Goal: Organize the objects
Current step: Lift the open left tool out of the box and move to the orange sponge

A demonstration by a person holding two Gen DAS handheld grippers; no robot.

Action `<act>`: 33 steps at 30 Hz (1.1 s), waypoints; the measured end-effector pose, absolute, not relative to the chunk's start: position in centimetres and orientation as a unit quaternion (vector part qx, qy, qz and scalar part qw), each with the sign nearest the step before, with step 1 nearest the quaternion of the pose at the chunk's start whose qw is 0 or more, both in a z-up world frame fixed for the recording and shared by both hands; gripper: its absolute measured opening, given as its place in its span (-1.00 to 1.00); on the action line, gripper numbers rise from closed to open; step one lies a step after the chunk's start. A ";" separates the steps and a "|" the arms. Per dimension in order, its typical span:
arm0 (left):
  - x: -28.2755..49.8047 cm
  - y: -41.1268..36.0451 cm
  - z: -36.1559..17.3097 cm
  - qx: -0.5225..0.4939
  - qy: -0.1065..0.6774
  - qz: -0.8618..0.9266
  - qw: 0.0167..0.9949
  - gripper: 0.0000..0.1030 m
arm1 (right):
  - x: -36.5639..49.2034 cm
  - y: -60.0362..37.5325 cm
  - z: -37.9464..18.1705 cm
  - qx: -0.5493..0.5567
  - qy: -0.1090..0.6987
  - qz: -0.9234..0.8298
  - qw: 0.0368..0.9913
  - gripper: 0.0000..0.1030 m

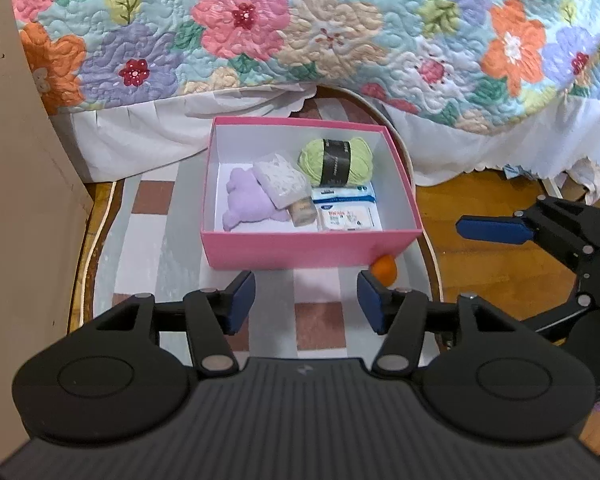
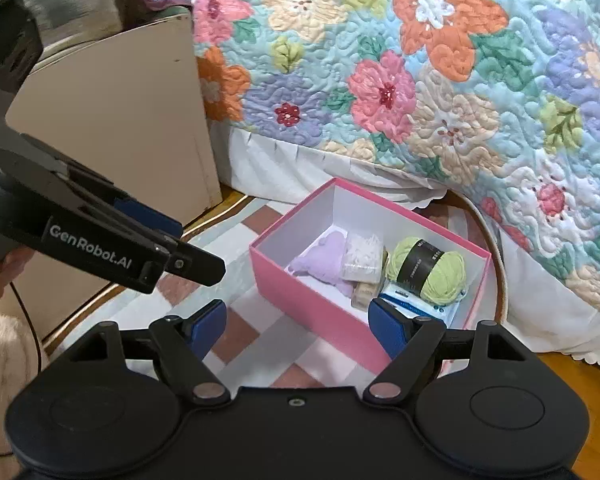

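Observation:
A pink box (image 1: 300, 249) stands open on a checked mat (image 1: 160, 240); it also shows in the right wrist view (image 2: 312, 300). Inside lie a green yarn ball (image 1: 336, 160), a lilac plush (image 1: 246, 202), a white lace packet (image 1: 282, 182), a small beige roll (image 1: 302, 213) and tissue packs (image 1: 346, 210). An orange ball (image 1: 384, 268) sits on the mat by the box's near right corner. My left gripper (image 1: 306, 308) is open and empty, just in front of the box. My right gripper (image 2: 296, 326) is open and empty, near the box's front corner.
A bed with a floral quilt (image 1: 300, 20) hangs over the floor behind the box. A beige cabinet (image 1: 20, 180) stands at the left. Wooden floor (image 1: 492, 264) lies right of the mat. The other gripper shows at the right edge (image 1: 540, 232).

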State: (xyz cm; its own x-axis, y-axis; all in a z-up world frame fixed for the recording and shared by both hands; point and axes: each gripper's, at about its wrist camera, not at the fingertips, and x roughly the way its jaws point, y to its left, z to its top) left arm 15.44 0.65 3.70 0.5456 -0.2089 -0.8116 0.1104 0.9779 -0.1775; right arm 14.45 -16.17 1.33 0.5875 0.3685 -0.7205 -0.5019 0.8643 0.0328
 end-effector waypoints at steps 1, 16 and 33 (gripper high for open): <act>15.0 0.4 3.5 -0.052 0.468 -0.091 0.877 0.12 | 14.0 -16.4 1.3 -0.089 0.381 0.247 0.887 0.59; 13.4 -4.5 -3.8 -0.044 0.452 -0.118 0.883 0.26 | 10.0 -20.1 -6.6 -0.068 0.369 0.220 0.901 0.59; 19.2 -9.4 -14.1 -0.076 0.444 -0.143 0.881 0.35 | 14.6 -22.8 -19.1 -0.059 0.356 0.158 0.919 0.64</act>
